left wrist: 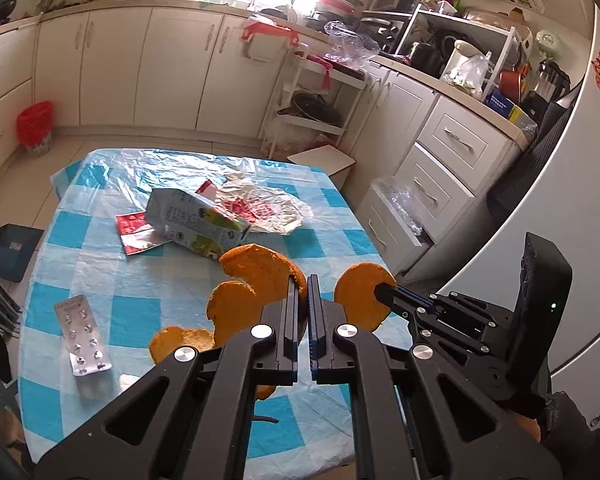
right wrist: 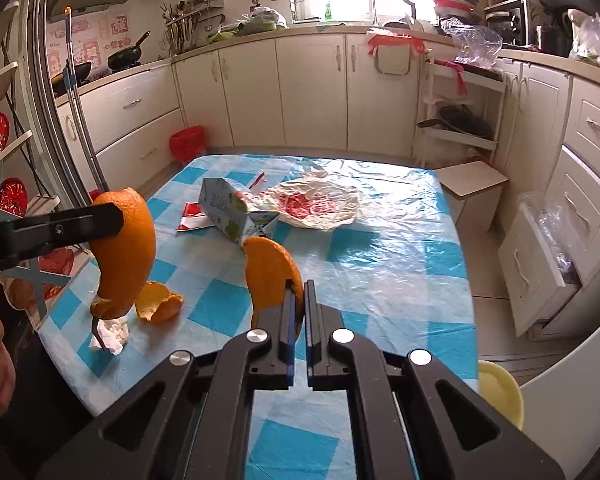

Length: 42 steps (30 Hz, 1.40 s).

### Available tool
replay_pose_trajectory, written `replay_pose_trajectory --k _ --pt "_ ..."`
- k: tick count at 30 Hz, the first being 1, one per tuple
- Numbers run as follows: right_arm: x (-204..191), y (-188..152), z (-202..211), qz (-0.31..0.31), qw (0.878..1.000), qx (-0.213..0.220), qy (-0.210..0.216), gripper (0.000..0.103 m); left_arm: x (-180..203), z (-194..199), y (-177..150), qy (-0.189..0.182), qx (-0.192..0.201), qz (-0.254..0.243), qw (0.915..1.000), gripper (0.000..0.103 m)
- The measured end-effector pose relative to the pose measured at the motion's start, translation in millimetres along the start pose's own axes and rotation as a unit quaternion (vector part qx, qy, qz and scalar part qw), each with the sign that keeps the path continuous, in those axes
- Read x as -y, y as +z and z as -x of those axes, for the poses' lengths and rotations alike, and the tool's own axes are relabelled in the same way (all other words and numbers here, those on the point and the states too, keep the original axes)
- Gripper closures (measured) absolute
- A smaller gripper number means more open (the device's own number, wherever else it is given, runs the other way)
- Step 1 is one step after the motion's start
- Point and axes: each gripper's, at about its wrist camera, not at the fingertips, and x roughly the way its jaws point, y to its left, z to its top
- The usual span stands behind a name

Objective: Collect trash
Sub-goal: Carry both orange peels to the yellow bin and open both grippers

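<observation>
My left gripper (left wrist: 303, 282) is shut on a long curled orange peel (left wrist: 256, 276), held above the blue checked table (left wrist: 140, 280). In the right wrist view this peel (right wrist: 128, 248) hangs from the left gripper (right wrist: 118, 216). My right gripper (right wrist: 300, 285) is shut on a smaller orange peel (right wrist: 270, 272), which shows in the left wrist view (left wrist: 360, 298) at the right gripper's (left wrist: 380, 292) tip. A third peel (right wrist: 158, 302) lies on the cloth beside a crumpled tissue (right wrist: 110, 334).
A milk carton (left wrist: 196, 220), red wrapper (left wrist: 134, 232), printed plastic bag (left wrist: 260, 208) and blister pack (left wrist: 82, 336) lie on the table. A red-lined bin (left wrist: 34, 128) stands on the floor by the cabinets. Open drawers (right wrist: 540, 264) are to the right.
</observation>
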Motion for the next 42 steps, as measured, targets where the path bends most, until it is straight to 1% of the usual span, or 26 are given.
replay_pose_trajectory --k 2,6,9,14,19,23,28,30,31,32,34,36,38,39,41,42 --pt "14 -6 6 -0.009 1.000 0.003 -0.012 0.098 12 -3 -2 -0.008 -0.006 -0.004 0.9999 0.099" --pt "54 -16 19 -0.052 0.998 0.007 -0.040 0.098 39 -14 -4 -0.026 -0.018 -0.017 0.9994 0.099" --pt "83 -24 26 -0.077 0.994 0.008 -0.078 0.098 59 -25 -7 -0.040 -0.027 -0.028 0.9984 0.099" --pt "118 -39 30 -0.100 0.983 -0.008 -0.156 0.098 87 -46 -10 -0.064 -0.046 -0.037 0.9962 0.099" --pt "141 -49 27 -0.118 0.971 -0.028 -0.207 0.098 123 -64 -11 -0.092 -0.055 -0.053 0.9929 0.099" --pt "155 -57 20 -0.129 0.963 -0.052 -0.233 0.098 146 -75 -11 -0.109 -0.061 -0.062 0.9901 0.099" --pt "178 -69 12 -0.171 0.954 -0.079 -0.235 0.097 168 -95 -13 -0.127 -0.076 -0.064 0.9870 0.099" --pt "183 -70 14 -0.184 0.951 -0.076 -0.237 0.091 176 -104 -16 -0.131 -0.083 -0.066 0.9858 0.099" --pt "185 -70 16 -0.189 0.950 -0.075 -0.238 0.084 179 -107 -18 -0.132 -0.087 -0.067 0.9852 0.099" --pt "187 -71 17 -0.192 0.949 -0.072 -0.240 0.073 182 -110 -19 -0.133 -0.090 -0.069 0.9846 0.099" --pt "190 -71 20 -0.197 0.947 -0.066 -0.243 0.067 188 -116 -22 -0.135 -0.096 -0.072 0.9835 0.099" --pt "192 -70 24 -0.206 0.947 -0.059 -0.238 0.065 192 -122 -24 -0.138 -0.101 -0.072 0.9826 0.099" --pt "194 -67 32 -0.213 0.946 -0.044 -0.240 0.056 194 -127 -24 -0.140 -0.105 -0.071 0.9820 0.099" --pt "194 -65 37 -0.215 0.945 -0.033 -0.243 0.054 196 -130 -25 -0.142 -0.108 -0.070 0.9815 0.099" --pt "192 -60 48 -0.216 0.944 -0.003 -0.251 0.041 200 -138 -25 -0.145 -0.111 -0.068 0.9808 0.099" --pt "191 -58 54 -0.215 0.942 0.011 -0.259 0.037 202 -142 -26 -0.147 -0.114 -0.066 0.9803 0.099"
